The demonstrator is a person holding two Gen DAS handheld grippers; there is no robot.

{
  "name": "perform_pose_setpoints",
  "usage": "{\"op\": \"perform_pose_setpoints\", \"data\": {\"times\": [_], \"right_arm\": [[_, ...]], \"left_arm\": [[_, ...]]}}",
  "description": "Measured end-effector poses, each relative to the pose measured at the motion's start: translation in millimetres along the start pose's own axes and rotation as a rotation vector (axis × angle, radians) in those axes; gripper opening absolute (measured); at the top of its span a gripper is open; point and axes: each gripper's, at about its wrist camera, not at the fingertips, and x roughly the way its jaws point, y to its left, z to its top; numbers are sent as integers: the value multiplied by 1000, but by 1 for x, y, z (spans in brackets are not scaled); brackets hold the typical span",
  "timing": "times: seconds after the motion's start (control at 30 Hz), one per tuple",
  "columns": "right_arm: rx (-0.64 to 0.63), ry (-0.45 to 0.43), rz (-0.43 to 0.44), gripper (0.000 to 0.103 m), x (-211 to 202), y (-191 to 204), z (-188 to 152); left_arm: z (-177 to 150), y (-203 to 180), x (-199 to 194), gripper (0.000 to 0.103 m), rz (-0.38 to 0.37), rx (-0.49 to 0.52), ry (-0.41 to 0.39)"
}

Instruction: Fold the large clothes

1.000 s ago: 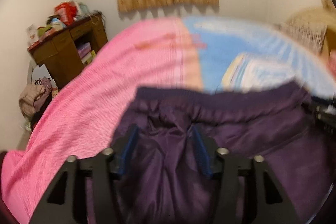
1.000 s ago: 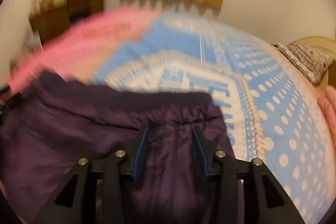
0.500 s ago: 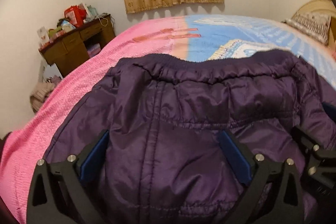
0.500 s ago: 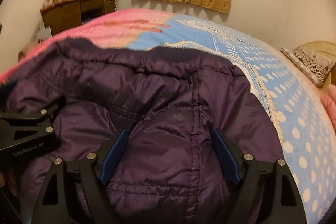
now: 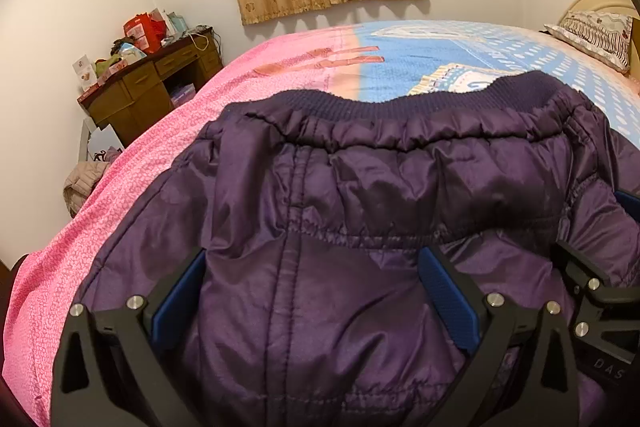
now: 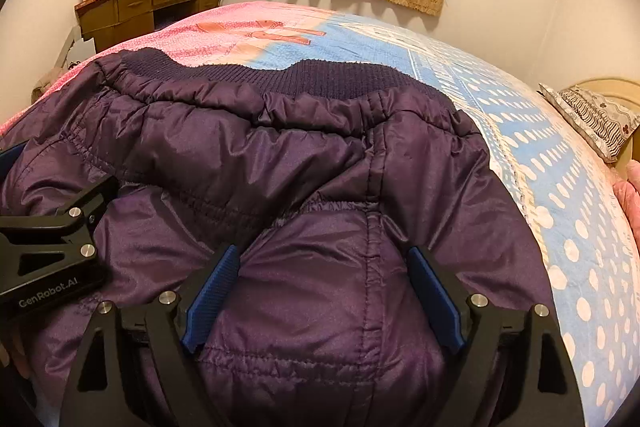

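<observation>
A dark purple padded jacket (image 5: pixel 360 211) lies spread on the bed, its ribbed hem (image 5: pixel 360 105) at the far edge. My left gripper (image 5: pixel 314 293) stands wide open just above the jacket's near part, its blue pads (image 5: pixel 180 297) apart from the fabric. In the right wrist view the same jacket (image 6: pixel 280 163) fills the foreground. My right gripper (image 6: pixel 324 287) hovers over it, jaws still opening; fabric bulges between the pads (image 6: pixel 434 293) without being pinched. Each gripper shows at the other view's edge: right gripper (image 5: pixel 592 291), left gripper (image 6: pixel 52 247).
The bed cover (image 5: pixel 168 131) is pink on the left and blue with white dots on the right (image 6: pixel 560 187). A cluttered wooden desk (image 5: pixel 152 87) stands at the far left wall, clothes (image 5: pixel 82 183) heaped below it. A patterned pillow (image 6: pixel 596 115) lies far right.
Both grippers came down and let go of the jacket, their jaws spreading wide. The jacket, held up a second ago, now rests flat on the bed.
</observation>
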Motion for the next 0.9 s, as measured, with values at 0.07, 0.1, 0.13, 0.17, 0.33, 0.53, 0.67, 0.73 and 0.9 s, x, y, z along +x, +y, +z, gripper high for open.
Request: {"op": "perform_pose_setpoints", "data": {"times": [0.07,0.1,0.13,0.17,0.33,0.53,0.67,0.73,0.9], "right_arm": [[-3,-2,-6,86,0,1,1],[-5,-2,-7,86,1,3,0],[-6,-2,-9,86,1,4,0],[-8,-2,-11,86,1,4,0],[-11,0,-16,86,2,8,0],[-14,-1,-20,86,1,10,-1],[-16,0,-24,87,3,12,-1],[-19,2,-26,87,2,12,0],[16,19,-5,88,-30,2,11]], "left_arm": [[0,1,0,103,0,0,1],[0,0,0,103,0,0,1],[0,0,0,103,1,1,1],[0,1,0,103,0,1,1],[0,1,0,103,0,0,1],[0,0,0,103,0,2,1],[0,1,0,103,-5,1,2],[2,3,-3,103,-27,2,7],[9,47,-55,96,-176,-32,-19]]}}
